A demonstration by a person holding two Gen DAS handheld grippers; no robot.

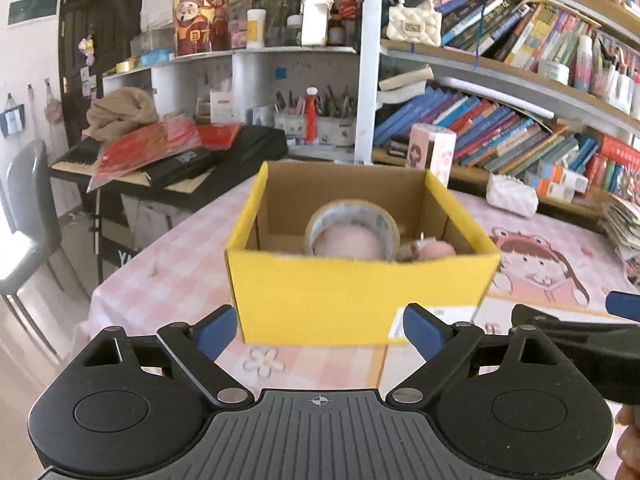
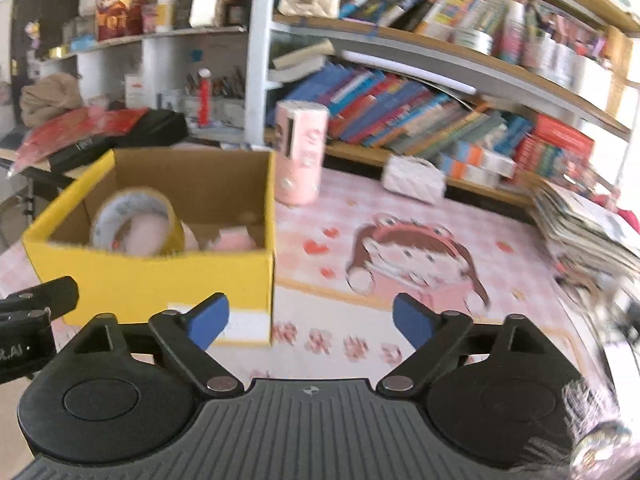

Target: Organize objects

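Box [image 1: 360, 300] sits on the table [image 2: 520, 280] with tape [image 1: 352, 228] already inside, and both your grippers, left [image 1: 320, 330] and right [image 2: 310, 320], are spread wide and empty. Watch the right one (it's blurry): swing fast and you'll probably clip the pink can [image 2: 302, 152].

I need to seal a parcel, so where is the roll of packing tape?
The roll of packing tape stands on edge inside the open yellow cardboard box on the pink tablecloth, left of a small pink item; in the right wrist view the box sits at left.
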